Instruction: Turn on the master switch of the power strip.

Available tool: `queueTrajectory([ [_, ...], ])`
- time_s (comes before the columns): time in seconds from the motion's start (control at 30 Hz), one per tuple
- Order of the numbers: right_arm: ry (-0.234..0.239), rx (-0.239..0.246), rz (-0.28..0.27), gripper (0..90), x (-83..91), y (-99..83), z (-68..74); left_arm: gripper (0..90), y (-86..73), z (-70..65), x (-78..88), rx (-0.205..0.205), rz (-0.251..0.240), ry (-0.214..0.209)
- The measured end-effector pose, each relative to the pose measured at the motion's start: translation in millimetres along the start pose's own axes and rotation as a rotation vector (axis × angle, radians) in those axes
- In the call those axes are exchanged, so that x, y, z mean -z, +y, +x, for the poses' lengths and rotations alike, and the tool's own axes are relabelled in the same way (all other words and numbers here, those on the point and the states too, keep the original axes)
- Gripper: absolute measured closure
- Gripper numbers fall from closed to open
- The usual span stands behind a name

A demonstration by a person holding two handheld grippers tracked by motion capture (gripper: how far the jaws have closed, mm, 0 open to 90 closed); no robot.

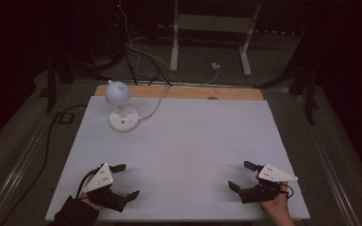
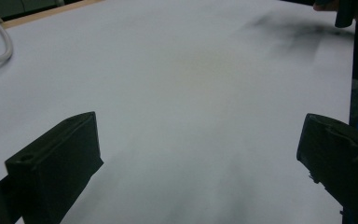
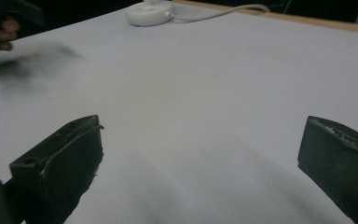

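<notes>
The table (image 1: 179, 141) takes the middle of the high view, and on it, in the upper left part, stands the lamp (image 1: 121, 106), with its cable (image 1: 154, 107) running from the base to the right and up toward the far edge of the table. At the lower left of the frame the left gripper (image 1: 126, 181) is over the near edge of the table, and at the lower right the right gripper (image 1: 242, 175) is over the same edge, well apart from the other. Behind the table, at the top centre of the frame, a stand (image 1: 212, 33) is on the floor (image 1: 23, 141), and loose wires (image 1: 136, 52) lie on the floor to the left of it
</notes>
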State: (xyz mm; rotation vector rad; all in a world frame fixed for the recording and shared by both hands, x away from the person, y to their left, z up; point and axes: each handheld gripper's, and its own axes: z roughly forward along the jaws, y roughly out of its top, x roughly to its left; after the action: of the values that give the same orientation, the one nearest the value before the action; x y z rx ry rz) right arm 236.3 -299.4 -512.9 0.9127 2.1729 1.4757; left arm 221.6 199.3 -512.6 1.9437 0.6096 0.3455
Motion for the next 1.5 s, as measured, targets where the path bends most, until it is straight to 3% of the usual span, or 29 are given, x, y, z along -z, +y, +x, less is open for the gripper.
queueTrajectory([
  [0.07, -0.020, 0.019, 0.015, 0.0, -1.1, 0.0, 1.2, 0.1, 0.1, -0.4, -0.7, -0.004, 0.005, 0.006],
  [0.33, -0.029, 0.038, 0.049, 0.0, -1.7, 2.3, 0.5, 0.1, -0.3, -0.6, -4.4, -0.004, 0.029, -0.011],
  [0.6, -0.023, 0.067, 0.046, 0.0, -2.5, 3.1, 7.0, 0.1, 1.3, -4.0, -6.3, -0.020, 0.042, -0.022],
  [0.7, 0.002, 0.063, 0.057, 0.0, -4.1, 4.0, 7.4, 0.1, 1.3, -3.8, -7.4, -0.021, 0.048, -0.021],
  [1.23, -0.029, 0.069, 0.011, 0.0, -0.1, 9.0, 11.9, 0.1, 13.2, -7.6, -11.7, -0.036, 0.064, -0.070],
  [1.5, -0.041, 0.074, 0.016, 0.0, -0.5, 9.8, 13.1, 0.1, 19.9, -7.4, -15.4, -0.041, 0.065, -0.086],
])
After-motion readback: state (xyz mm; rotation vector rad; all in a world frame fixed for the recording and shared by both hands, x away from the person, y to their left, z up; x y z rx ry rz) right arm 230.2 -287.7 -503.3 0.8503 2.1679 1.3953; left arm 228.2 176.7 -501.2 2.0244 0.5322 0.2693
